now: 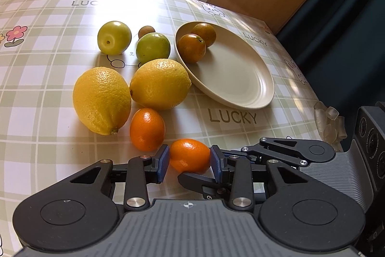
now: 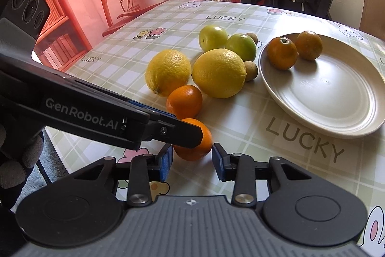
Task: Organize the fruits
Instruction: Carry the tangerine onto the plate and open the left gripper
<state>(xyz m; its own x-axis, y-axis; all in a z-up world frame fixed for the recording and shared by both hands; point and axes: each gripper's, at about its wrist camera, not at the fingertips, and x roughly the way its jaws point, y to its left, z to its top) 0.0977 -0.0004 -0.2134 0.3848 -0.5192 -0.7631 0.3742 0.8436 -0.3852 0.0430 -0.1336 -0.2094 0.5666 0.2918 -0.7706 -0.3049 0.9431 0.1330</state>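
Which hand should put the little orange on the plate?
The left. Its gripper already has its fingers on both sides of the little orange. The right gripper is empty and just short of it. The plate sits nearby.

Your left tongs [image 1: 190,159] are black linkage arms with silver pivot screws, blue pads [image 1: 163,160] at the tips, and a ribbed grey body bearing a small crosshair mark. Your right tongs [image 2: 192,158] are built the same. On the side of one arm [image 2: 96,112] runs white "GenRobot.AI" lettering. The housing carries three round lenses [image 2: 30,9]. You wear a grey glove [image 2: 16,158].
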